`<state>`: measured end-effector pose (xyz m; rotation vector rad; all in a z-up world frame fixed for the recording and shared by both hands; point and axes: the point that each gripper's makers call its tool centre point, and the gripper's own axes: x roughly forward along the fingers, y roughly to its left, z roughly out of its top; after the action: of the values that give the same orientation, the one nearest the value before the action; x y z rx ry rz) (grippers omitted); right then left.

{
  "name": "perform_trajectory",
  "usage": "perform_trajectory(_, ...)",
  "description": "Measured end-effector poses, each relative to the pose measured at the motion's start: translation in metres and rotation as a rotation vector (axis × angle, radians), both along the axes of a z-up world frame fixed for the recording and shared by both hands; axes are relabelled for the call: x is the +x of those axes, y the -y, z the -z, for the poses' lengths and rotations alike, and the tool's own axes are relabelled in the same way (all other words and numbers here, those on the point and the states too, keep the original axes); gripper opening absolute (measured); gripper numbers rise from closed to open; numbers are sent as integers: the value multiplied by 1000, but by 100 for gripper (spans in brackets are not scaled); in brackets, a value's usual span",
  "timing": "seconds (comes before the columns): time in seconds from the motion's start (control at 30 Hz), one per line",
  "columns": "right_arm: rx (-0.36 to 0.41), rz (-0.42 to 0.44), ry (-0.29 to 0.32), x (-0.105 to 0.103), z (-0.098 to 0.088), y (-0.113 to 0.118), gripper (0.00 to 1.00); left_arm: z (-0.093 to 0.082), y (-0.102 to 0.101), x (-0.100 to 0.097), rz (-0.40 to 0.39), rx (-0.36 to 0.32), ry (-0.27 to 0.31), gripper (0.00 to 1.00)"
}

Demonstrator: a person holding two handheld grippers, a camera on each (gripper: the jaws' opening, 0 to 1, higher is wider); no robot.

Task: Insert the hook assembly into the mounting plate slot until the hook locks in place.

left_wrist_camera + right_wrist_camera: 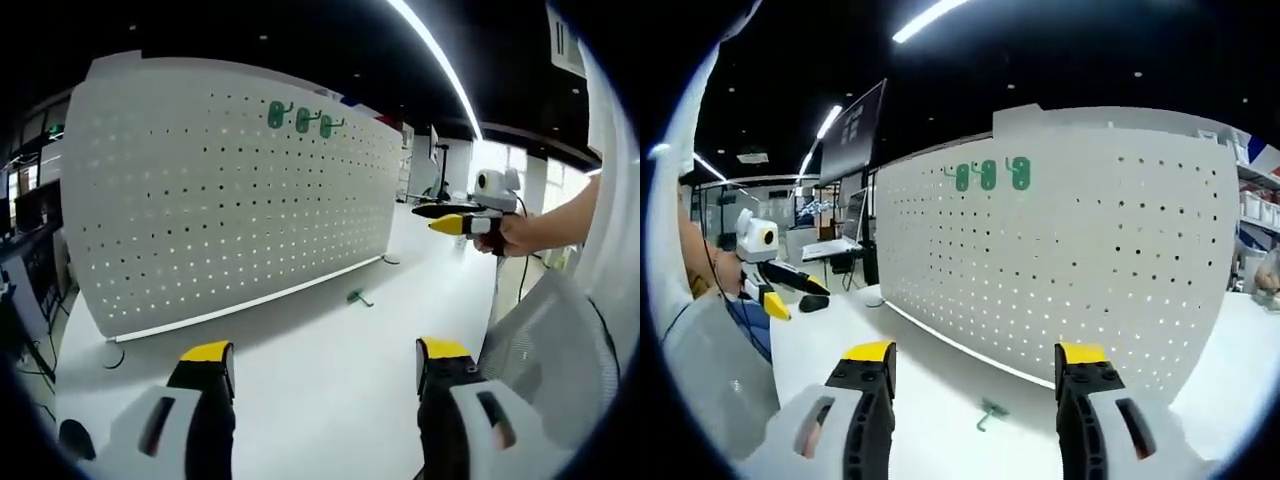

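A white pegboard mounting plate [230,190] [1080,250] stands upright on the white table [330,380]. Three green hooks [301,120] [988,175] hang in a row near its top edge. One loose green hook [358,297] [989,414] lies on the table in front of the board. My left gripper [325,355] is open and empty, low over the table and short of the loose hook. My right gripper [975,355] is also open and empty, with the loose hook lying between and below its jaws. Each gripper also appears in the other's view: the right one [462,220], the left one [775,285].
A person's hand [525,232] holds the right gripper at the table's far side. A mesh chair back [550,350] stands close on the right. A laptop [830,245] and a dark mouse [813,303] sit at the table's end, beside a dark screen [855,130].
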<state>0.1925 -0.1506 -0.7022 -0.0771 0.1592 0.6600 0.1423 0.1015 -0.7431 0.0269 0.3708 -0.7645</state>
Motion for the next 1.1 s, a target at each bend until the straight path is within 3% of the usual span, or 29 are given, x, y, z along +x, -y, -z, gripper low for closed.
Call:
perform_trajectory(0.4,-17,-16,-71,-22,25,7,65,7,-3,0,2,2,-17,77)
perform_trajectory(1.1,-12,-2,-145,-39,45,20,66,15,-8,-4,12,22,-35,76)
